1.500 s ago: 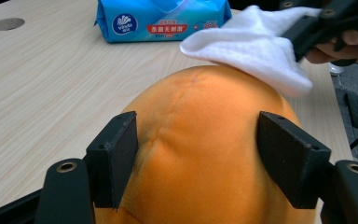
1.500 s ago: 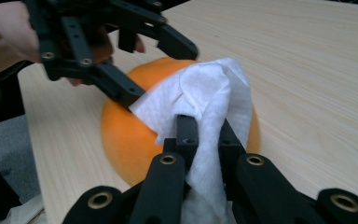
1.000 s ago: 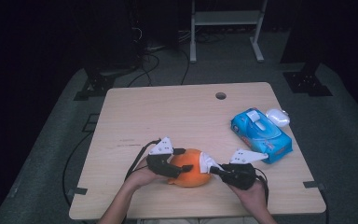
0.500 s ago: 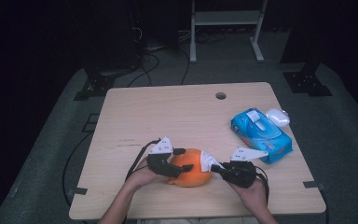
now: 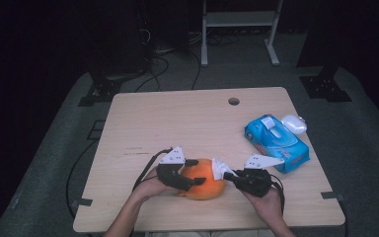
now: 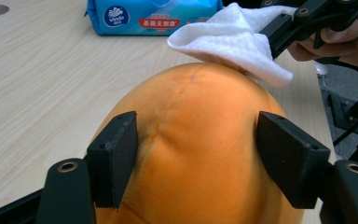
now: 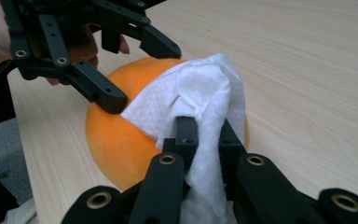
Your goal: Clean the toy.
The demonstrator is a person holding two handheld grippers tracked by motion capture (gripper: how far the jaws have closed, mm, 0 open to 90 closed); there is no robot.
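Observation:
A round orange fruit (image 5: 205,181) lies on the wooden table (image 5: 187,123) near its front edge. My left gripper (image 5: 196,172) is shut on it from the left, and both black pads (image 6: 116,151) press into its skin (image 6: 200,135). From the right, my right gripper (image 5: 228,175) is shut on a white wipe (image 5: 219,168). The wipe (image 7: 191,98) is pinched between the jaws of the right gripper (image 7: 207,135) and drapes over the top of the fruit (image 7: 116,144). In the left gripper view the wipe (image 6: 233,42) rests on the far side of the fruit.
A blue pack of wipes (image 5: 275,142) lies at the table's right, with a small white object (image 5: 294,123) just behind it. A cable hole (image 5: 233,101) is at the back middle. Bare wood stretches across the left and back of the table.
The right gripper with the wipe has shifted very slightly on the fruit. The left gripper and the fruit have stayed where they were.

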